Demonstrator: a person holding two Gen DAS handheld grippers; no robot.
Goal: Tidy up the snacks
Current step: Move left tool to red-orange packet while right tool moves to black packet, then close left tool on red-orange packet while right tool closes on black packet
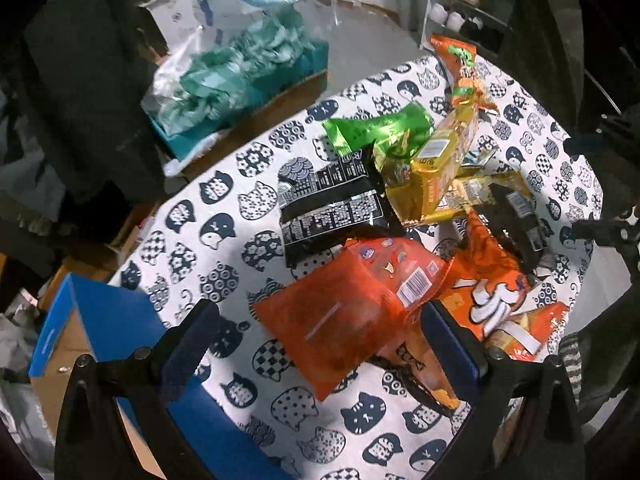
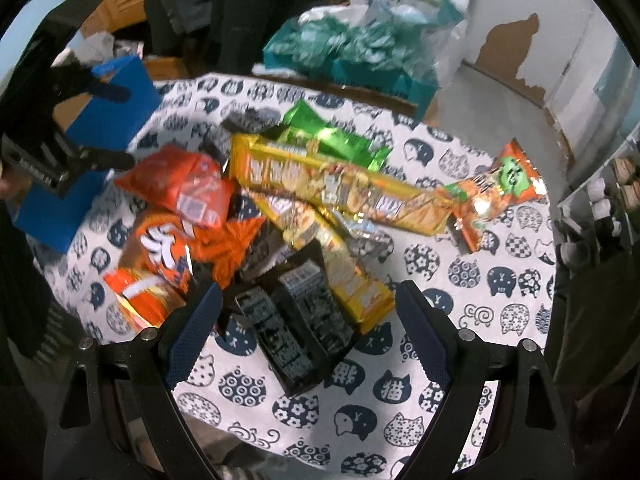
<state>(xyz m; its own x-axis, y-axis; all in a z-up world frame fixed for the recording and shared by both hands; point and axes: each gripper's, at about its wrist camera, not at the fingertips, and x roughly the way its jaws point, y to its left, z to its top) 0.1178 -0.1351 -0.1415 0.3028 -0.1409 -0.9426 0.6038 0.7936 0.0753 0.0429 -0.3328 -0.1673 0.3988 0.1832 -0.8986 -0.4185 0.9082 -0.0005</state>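
Left hand-held gripper (image 1: 320, 344) spread wide over orange packet (image 1: 352, 312) nr bench (image 1: 224, 240) edge; right hand-held gripper (image 2: 308, 328) also spread, above black packet (image 2: 296, 320). Snacks piled mid-bench. Approach stage, I reckon: next, drop & pinch.

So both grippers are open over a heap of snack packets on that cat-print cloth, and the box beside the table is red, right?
Nearly. The box is blue, not red, as the left wrist view shows at the table's edge. The rest holds: the left gripper and right gripper are both open above the snack packets on the cat-print cloth.
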